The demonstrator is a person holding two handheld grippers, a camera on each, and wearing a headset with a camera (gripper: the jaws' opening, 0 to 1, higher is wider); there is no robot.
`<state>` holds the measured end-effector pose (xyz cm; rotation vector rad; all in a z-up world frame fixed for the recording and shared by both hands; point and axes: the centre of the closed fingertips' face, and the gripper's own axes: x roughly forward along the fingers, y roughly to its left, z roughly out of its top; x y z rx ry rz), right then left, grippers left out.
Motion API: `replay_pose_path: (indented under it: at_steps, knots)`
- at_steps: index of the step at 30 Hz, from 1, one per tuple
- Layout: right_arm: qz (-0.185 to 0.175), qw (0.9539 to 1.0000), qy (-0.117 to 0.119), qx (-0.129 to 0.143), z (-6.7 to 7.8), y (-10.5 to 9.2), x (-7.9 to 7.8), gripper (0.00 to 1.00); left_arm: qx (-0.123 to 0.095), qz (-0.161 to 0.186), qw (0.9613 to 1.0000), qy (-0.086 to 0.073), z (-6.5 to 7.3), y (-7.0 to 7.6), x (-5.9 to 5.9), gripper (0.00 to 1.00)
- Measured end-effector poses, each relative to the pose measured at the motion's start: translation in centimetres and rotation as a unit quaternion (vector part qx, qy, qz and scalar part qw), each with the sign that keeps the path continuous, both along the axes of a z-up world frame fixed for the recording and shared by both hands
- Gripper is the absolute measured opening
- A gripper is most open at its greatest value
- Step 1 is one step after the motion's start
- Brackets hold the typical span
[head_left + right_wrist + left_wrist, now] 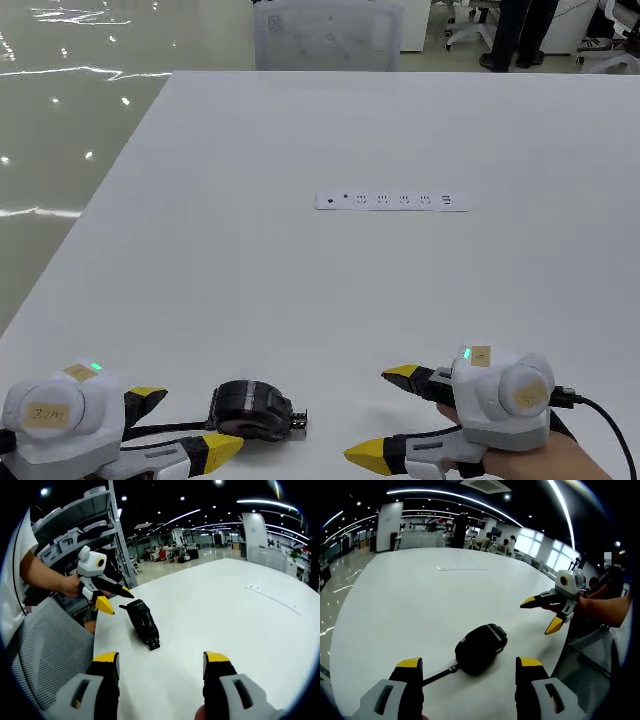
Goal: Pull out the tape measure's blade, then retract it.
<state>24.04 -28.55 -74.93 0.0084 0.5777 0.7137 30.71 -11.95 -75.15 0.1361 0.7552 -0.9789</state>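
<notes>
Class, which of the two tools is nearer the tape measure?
The left tool: the tape measure lies just ahead of its open jaws, while the right tool stands farther off.

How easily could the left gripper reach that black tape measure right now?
Probably easily. The tape measure lies on the white table just ahead of the left gripper, in line with its open jaws, nothing between them. The right gripper sits off to the side, out of the way.
</notes>
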Motion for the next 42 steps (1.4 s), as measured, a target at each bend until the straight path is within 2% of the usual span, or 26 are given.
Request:
replay_pose_path:
  at_steps: [4,7,10,12,21,29,42]
  knots:
    - [-0.015,0.9999,-0.001,-0.003,0.4,-1.2,-0.3,0.74,0.002,-0.012,0.9999,-0.002,0.1,0.2,-0.2,0.74]
    - [-0.028,0.9996,-0.001,-0.003,0.7,-2.2,-0.8,0.76,0.003,-0.015,0.9999,0.002,0.0,0.3,-0.4,0.76]
    - [-0.035,0.9993,0.004,-0.006,0.6,-3.0,-1.4,0.78,-0.001,-0.017,0.9998,0.007,0.0,0.5,-0.7,0.78]
    - [-0.041,0.9991,0.007,-0.007,0.7,-3.5,-1.8,0.8,-0.005,-0.02,0.9998,0.005,0.2,0.7,-0.8,0.79]
    - [-0.052,0.9984,0.014,-0.017,0.6,-5.0,-3.8,0.85,-0.012,-0.028,0.9995,0.003,1.0,1.7,-1.4,0.82]
    - [-0.06,0.9975,0.023,-0.03,0.6,-6.5,-5.7,0.88,-0.016,-0.034,0.9992,0.011,1.4,2.8,-2.0,0.84]
    - [-0.083,0.9952,0.031,-0.042,0.7,-8.7,-8.3,0.92,-0.018,-0.064,0.9977,-0.009,2.6,3.4,-3.1,0.89]
